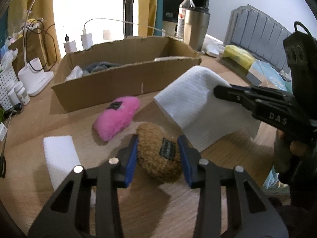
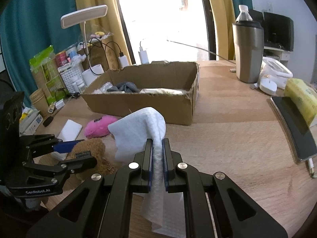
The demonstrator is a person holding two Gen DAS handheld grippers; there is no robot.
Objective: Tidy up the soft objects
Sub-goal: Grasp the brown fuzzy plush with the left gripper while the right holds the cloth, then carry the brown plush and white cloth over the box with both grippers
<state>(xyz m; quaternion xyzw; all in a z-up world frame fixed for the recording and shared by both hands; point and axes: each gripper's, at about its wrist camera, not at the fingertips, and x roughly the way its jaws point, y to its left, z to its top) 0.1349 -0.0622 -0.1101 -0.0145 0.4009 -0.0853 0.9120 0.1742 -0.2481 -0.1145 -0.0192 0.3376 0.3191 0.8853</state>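
My left gripper point(image 1: 158, 144) has its blue-padded jaws on both sides of a brown plush toy point(image 1: 158, 154) with a black label, and is shut on it; it also shows in the right wrist view point(image 2: 79, 152). My right gripper point(image 2: 157, 144) is shut on a folded white cloth point(image 2: 138, 127) and holds it above the table; the cloth shows in the left wrist view point(image 1: 194, 103). A pink plush toy point(image 1: 116, 115) lies on the wooden table, also in the right wrist view point(image 2: 99, 126). A white foam pad point(image 1: 61, 158) lies to the left. An open cardboard box point(image 1: 126, 79) behind holds grey and white soft items.
A steel tumbler point(image 2: 248, 53) and water bottle point(image 1: 185, 13) stand behind the box. A yellow tissue pack point(image 2: 303, 97) and a phone point(image 2: 293, 127) lie at the right. A white basket point(image 2: 72, 77), jars, chargers and a desk lamp point(image 2: 84, 16) crowd the left.
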